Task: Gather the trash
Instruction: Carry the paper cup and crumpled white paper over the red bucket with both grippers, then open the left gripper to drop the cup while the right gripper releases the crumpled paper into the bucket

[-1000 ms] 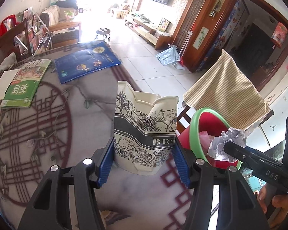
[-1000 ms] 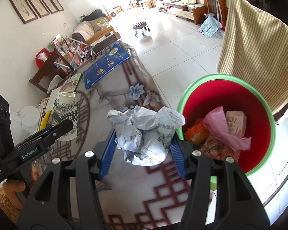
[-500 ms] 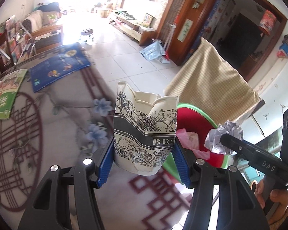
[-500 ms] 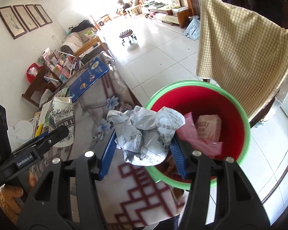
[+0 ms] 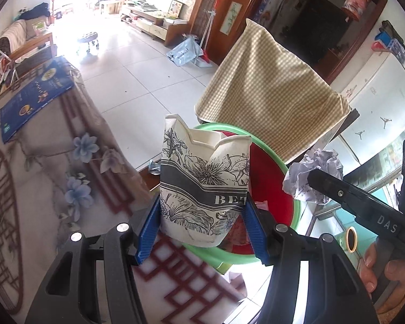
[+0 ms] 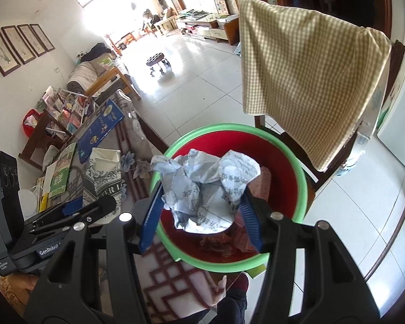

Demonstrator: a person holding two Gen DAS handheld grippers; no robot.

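Note:
My left gripper (image 5: pixel 201 220) is shut on a crushed paper cup (image 5: pixel 203 186) with black flower print, held upright over the near rim of the red bin with a green rim (image 5: pixel 290 217). My right gripper (image 6: pixel 201 209) is shut on a crumpled paper ball (image 6: pixel 205 189), held above the bin's opening (image 6: pixel 303 178). The bin holds wrappers and other trash. The paper ball (image 5: pixel 314 171) and right gripper also show in the left wrist view, and the cup (image 6: pixel 104 179) in the right wrist view.
The bin stands just off the table's edge. The table (image 5: pixel 40 189) has a flower-patterned cloth with a blue book (image 5: pixel 33 98) and a green booklet (image 6: pixel 60 176) on it. A chair draped with a checked cloth (image 5: pixel 272 100) stands behind the bin.
Both grippers have moved right, off the table toward the bin. The paper ball is now over the bin's opening and the cup is over its near rim.

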